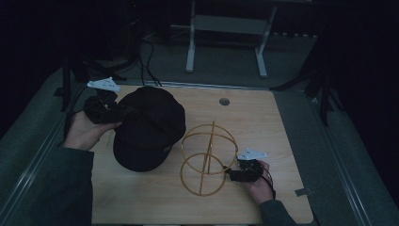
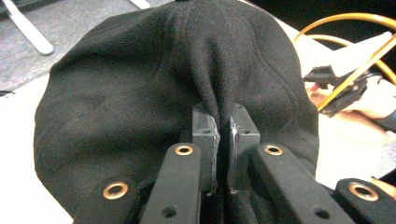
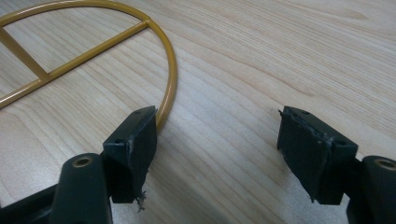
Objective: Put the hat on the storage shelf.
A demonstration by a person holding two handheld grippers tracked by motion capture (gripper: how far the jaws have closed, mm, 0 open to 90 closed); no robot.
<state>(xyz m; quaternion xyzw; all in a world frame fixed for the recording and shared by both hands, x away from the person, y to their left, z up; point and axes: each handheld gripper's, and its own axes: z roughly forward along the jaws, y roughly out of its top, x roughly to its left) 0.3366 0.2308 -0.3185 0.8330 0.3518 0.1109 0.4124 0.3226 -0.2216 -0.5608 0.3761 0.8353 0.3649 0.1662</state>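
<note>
Black cloth cap (image 1: pixel 149 127), near the counter's (image 1: pixel 263 122) left edge: we are pinching its crown with the left hand-held gripper (image 2: pixel 224 140). Right hand-held gripper (image 3: pixel 217 149) gapes beside the gold wire stand (image 1: pixel 207 157); next, lifting the cap onto it.

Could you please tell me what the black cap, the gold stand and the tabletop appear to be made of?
The black cap looks like soft matte woven cloth: it puckers into a fold where the left gripper pinches it. The gold stand seems to be thin metal rod with a glossy gold coating, joined at crossings. The table shows pale wood grain, possibly laminate.
</note>
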